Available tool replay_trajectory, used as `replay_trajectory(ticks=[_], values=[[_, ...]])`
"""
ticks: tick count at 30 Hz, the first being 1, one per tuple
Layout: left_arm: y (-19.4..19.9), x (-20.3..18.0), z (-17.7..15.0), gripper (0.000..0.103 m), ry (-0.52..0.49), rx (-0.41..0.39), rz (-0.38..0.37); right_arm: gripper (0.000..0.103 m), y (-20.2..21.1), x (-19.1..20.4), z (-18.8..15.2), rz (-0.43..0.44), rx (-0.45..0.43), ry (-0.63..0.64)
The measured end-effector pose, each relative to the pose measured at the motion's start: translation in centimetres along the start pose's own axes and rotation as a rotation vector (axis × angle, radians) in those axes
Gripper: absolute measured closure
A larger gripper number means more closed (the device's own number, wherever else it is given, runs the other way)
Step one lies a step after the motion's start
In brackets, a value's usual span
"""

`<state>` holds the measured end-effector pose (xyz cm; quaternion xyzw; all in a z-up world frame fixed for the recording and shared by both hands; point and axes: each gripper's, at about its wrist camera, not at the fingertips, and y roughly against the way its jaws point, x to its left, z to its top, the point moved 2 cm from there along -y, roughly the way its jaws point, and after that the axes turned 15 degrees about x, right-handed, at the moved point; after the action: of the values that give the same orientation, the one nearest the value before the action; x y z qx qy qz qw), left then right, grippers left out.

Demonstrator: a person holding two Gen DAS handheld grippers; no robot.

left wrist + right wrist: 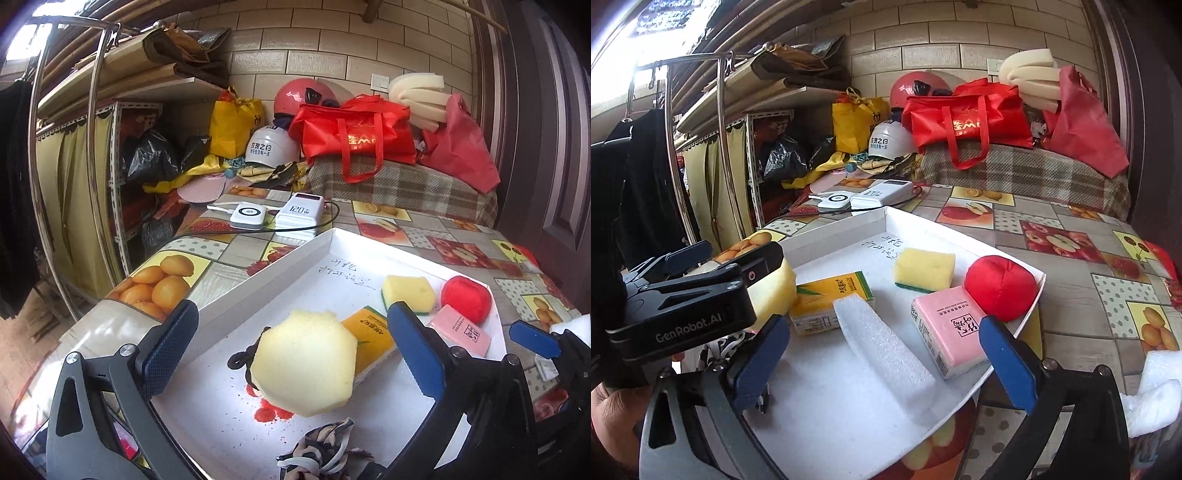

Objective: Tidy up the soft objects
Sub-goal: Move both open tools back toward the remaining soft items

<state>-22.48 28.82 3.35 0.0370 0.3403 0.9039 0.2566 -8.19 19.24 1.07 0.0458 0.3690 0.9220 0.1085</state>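
Cluttered storeroom, fruit-print table (1052, 206). White tray (849, 406) mid-frame holds sponge (923, 267), red ball (999, 286), pink pack (947, 328), yellow pack (831, 301), foam strip (882, 347), round sponge (306, 365). Left gripper (291, 347), right gripper (882, 354): jaws wide, gripping nothing. White cloth (1156, 395) lower right outside tray, likely left.

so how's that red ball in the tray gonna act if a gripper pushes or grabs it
The red ball looks like stitched fabric, so it probably squashes rather than slips. Being round, it may roll if pushed, though the pink packet beside it and the tray edge would likely stop it.
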Motion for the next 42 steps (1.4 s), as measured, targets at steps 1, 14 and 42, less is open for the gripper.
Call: replay_trajectory(ticks=[1,14,42], values=[[0.1,-0.1,0.0,0.0,-0.004,-0.003,-0.001,0.001,0.0,-0.2,0.0,0.002,0.002,-0.011],[1.7,0.0,-0.6,0.0,0.016,-0.047,-0.067,0.001,0.7,-0.1,-0.9,-0.096,0.012,-0.046],[6.2,-14.0,-5.8,0.0,-0.46,-0.017,-0.337,0.0,12.1,-14.2,-10.3,-0.232,-0.013,-0.234]])
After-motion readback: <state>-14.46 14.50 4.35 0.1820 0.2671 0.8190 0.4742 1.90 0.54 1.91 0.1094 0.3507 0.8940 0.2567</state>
